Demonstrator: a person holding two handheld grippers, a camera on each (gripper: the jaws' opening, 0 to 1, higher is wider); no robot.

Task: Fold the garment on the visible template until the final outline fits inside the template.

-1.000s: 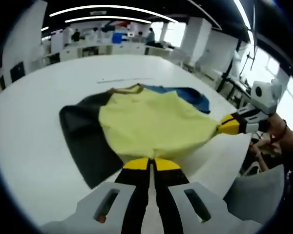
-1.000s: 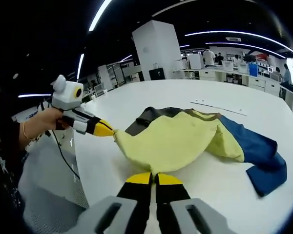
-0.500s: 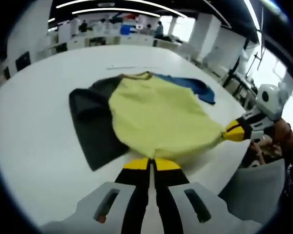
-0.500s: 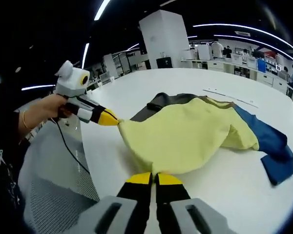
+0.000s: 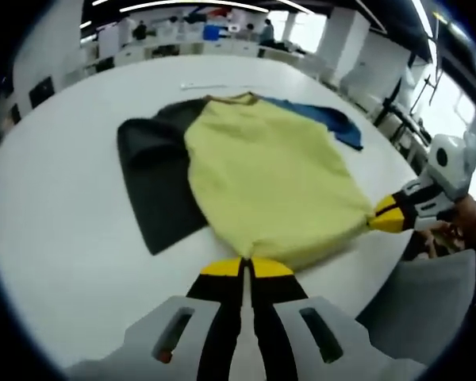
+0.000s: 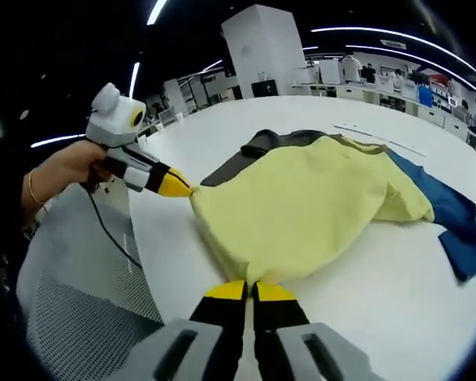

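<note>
Left gripper view: my left tongs are pressed together on the near hem of the garment, pinching the yellow cloth at its edge. The garment lies spread on the white desk, yellow body uppermost, a dark sleeve out to one side and a blue sleeve at the far side. My right tongs enter from the right of this view, yellow tips closed on the other corner of the same hem, near the desk edge.

Right gripper view: my right tongs pinch the yellow hem directly ahead of the jaws. My left tongs appear at left, held in my hand, tips clamped on the hem corner. The hem is drawn taut between the two pairs of tongs. The blue sleeve trails off to the right on the desk. A thin pale strip lies on the desk beyond the collar; I cannot tell what it is.
</note>
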